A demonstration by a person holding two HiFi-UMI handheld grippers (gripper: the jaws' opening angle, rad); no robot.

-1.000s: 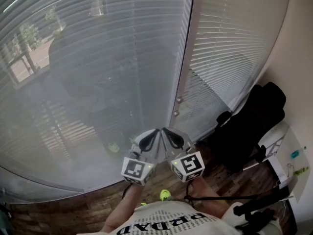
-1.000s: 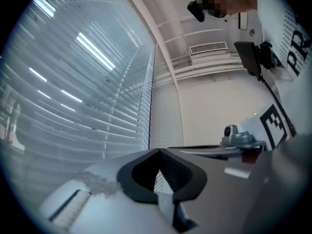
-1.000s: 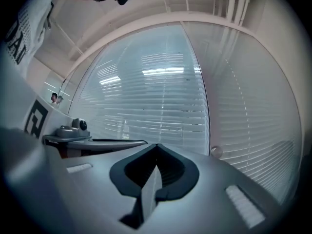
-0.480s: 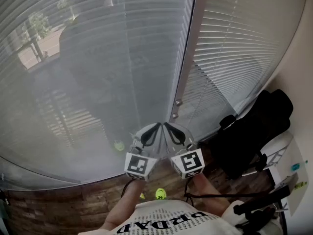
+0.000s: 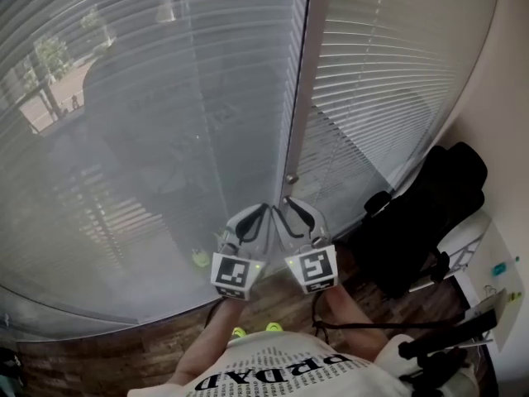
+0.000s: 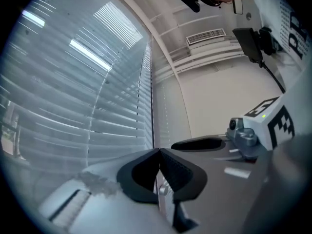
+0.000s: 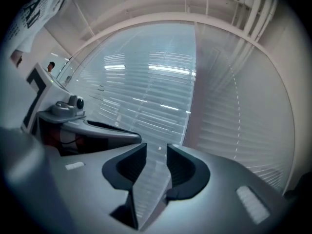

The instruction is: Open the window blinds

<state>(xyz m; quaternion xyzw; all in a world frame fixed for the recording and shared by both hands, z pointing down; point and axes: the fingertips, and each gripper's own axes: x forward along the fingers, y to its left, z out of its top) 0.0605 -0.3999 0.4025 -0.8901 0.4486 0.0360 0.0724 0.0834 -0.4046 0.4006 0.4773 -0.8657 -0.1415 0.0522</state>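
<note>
Right tongs [image 7: 156,149] have just been opening: jaws apart, nothing between them. Left tongs [image 6: 159,151] are pressed together. Window blinds [image 5: 388,81] hang either side of the frame post [image 5: 299,98], just beyond both tongs. Judged: no control grasped yet.

wood floor [image 5: 91,354]; black chair [image 5: 430,213] by white wall [image 5: 506,98]

The grey left gripper with black pads [image 6: 159,152] points about level, its jaws pressed together at the tips. Just beside it, the matching right gripper [image 7: 156,150] has just been opening its jaws, with nothing between them. Both bare forearms [image 5: 216,337] reach forward.
</note>
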